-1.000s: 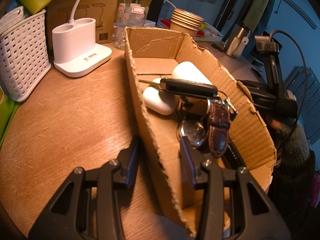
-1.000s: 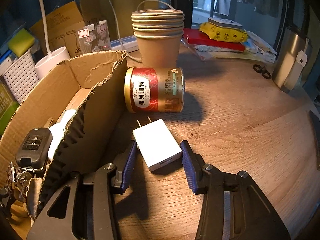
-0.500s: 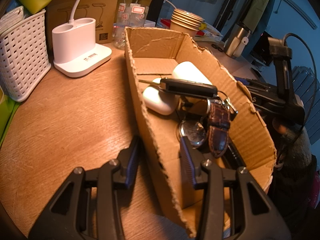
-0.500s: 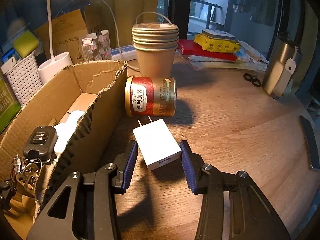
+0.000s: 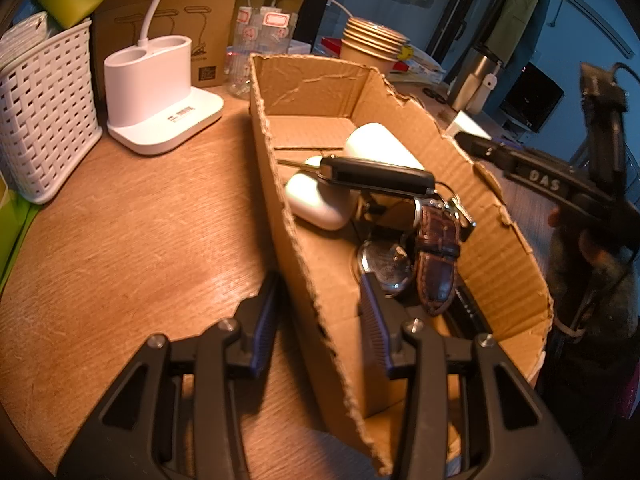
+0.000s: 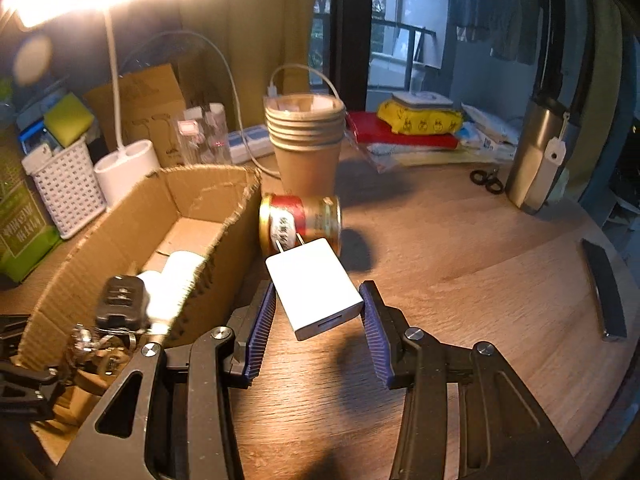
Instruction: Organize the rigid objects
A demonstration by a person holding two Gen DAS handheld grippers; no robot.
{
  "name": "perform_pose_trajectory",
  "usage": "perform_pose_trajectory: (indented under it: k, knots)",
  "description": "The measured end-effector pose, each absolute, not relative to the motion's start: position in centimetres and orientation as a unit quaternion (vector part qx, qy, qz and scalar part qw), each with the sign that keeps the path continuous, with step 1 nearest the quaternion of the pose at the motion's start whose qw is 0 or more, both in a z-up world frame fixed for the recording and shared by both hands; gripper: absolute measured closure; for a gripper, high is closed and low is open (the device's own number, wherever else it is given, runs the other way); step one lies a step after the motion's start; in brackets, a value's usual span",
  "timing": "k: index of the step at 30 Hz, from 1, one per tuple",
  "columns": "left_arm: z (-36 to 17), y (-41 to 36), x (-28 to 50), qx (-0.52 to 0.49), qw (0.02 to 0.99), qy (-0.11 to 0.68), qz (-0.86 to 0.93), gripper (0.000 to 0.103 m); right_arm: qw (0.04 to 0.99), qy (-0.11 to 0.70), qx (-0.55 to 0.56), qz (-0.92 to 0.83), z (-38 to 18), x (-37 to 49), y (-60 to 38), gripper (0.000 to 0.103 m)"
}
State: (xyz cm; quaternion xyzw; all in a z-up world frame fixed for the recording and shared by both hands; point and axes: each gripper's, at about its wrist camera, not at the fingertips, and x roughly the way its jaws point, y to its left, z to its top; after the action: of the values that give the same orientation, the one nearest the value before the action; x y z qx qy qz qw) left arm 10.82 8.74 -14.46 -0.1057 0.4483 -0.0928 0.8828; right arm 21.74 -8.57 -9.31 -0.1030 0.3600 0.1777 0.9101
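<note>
The right gripper [image 6: 318, 316] has its blue ribbed pads closed on the sides of a white rectangular plug-in charger [image 6: 314, 288], held clear of the round wooden table [image 6: 460, 280], with a shadow beneath it. The charger's two metal prongs point toward twelve o'clock, at a red and gold tin can [image 6: 300, 220] lying on its side just beyond. A stack of brown paper cups [image 6: 306, 140] stands behind the can at twelve o'clock.

At nine o'clock from the charger sits an open brown cardboard box with torn edges [image 6: 120, 220]. The left gripper [image 5: 320, 320] straddles the box's near side wall, one finger outside and one inside, its jaws set narrowly on the cardboard. Inside the box lie a black folding car key [image 5: 376, 172], two white rounded cases [image 5: 320, 200] beneath it, and a wristwatch with a dark brown leather strap [image 5: 436, 256].

At ten o'clock from the box in the left wrist view stand a white desk-lamp base [image 5: 160, 92] and a white woven plastic basket [image 5: 44, 120]. A steel tumbler [image 6: 540, 160] stands at two o'clock in the right wrist view.
</note>
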Motion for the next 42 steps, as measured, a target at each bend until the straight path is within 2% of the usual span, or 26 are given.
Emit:
perform_pose_trajectory:
  k: [15, 42]
  knots:
    - [-14.5, 8.8, 10.8, -0.106, 0.883, 0.448, -0.093, 0.06, 0.911, 0.323, -0.118, 0.229, -6.7, 18.8, -5.2, 0.057]
    - [-14.5, 8.7, 10.8, -0.106, 0.883, 0.448, -0.093, 0.06, 0.876, 0.35, -0.158, 0.293, -9.1, 18.0, 0.2, 0.057]
